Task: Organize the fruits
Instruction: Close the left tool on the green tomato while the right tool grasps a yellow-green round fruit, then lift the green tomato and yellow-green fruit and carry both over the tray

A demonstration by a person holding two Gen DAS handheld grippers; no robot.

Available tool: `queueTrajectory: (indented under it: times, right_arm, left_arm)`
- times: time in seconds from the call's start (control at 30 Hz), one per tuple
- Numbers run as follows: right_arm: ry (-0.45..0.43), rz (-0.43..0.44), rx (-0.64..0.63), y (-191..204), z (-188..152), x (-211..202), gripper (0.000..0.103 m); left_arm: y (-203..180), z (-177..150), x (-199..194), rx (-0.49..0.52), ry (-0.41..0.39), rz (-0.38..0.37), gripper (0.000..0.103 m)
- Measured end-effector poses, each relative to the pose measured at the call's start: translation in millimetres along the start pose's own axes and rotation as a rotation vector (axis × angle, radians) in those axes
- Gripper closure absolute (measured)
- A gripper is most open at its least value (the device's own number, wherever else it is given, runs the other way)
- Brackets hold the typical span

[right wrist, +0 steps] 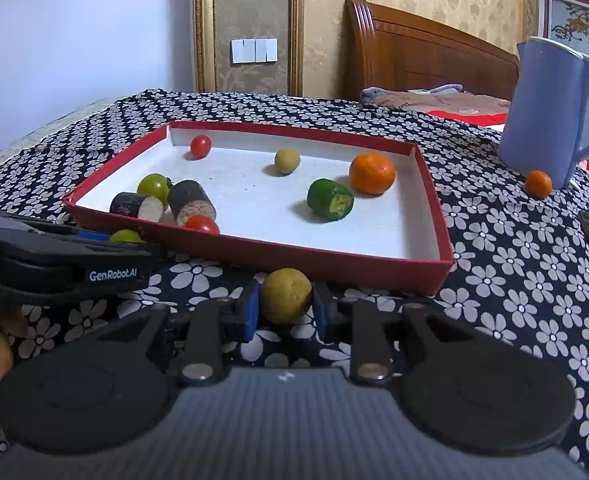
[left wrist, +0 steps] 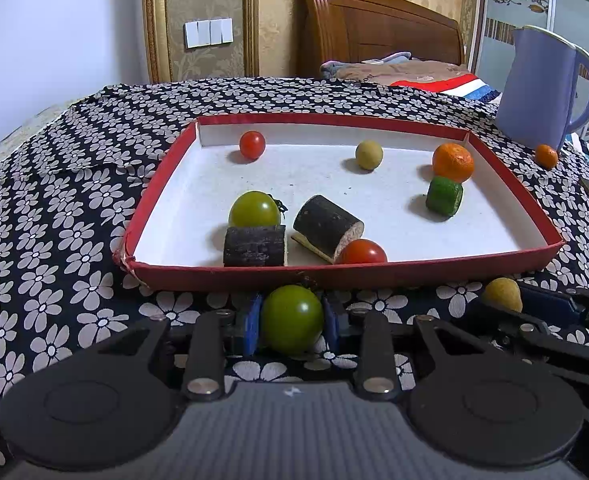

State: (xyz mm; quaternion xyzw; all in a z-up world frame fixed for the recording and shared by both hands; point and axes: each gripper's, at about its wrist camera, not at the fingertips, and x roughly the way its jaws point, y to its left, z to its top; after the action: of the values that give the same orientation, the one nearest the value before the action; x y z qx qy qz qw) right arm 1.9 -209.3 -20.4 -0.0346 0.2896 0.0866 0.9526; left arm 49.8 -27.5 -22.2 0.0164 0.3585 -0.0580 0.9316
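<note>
Left wrist view: left tongs [left wrist: 292,318] clamped on green tomato [left wrist: 292,318], just in front of red tray [left wrist: 342,270].
Right tongs [right wrist: 285,302] closed around yellow fruit [right wrist: 285,296], likewise just before tray's near wall.

Soft indoor light, fisheye-warped edges

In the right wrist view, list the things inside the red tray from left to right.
Dark cut log → green tomato → small red tomato → yellowish ball → green cut piece → orange. The second log and the near red tomato overlap, so I leave them out.
</note>
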Motion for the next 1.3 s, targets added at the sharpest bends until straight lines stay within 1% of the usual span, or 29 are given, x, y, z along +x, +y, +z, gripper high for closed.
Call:
queueTrajectory:
  times: [0.33,0.57,0.7,0.97,1.3]
  right_arm:
    - [-0.033,0.013,-0.020,7.5,7.3,-11.8,0.076]
    - [-0.063,0.022,-0.038,13.0,20.6,-17.9,0.076]
    - [-0.081,0.028,-0.041,15.7,27.9,-20.4,0.076]
    - [-0.100,0.039,-0.039,18.0,39.1,-20.3,0.076]
    - [-0.105,0.036,-0.040,15.2,52.7,-13.2,0.076]
  left_arm:
    - [3.0,-1.0,-9.5,0.000,0.006,0.006,0.072]
    - [3.4,7.5,-26.5,0.015,-0.032,0.020,0.072]
    - [4.7,16.1,-31.9,0.025,-0.056,0.044,0.072]
    - [8.1,32.0,-32.3,0.037,-0.086,0.085,0.072]
    - [10.5,48.6,-19.4,0.054,-0.090,0.102,0.072]
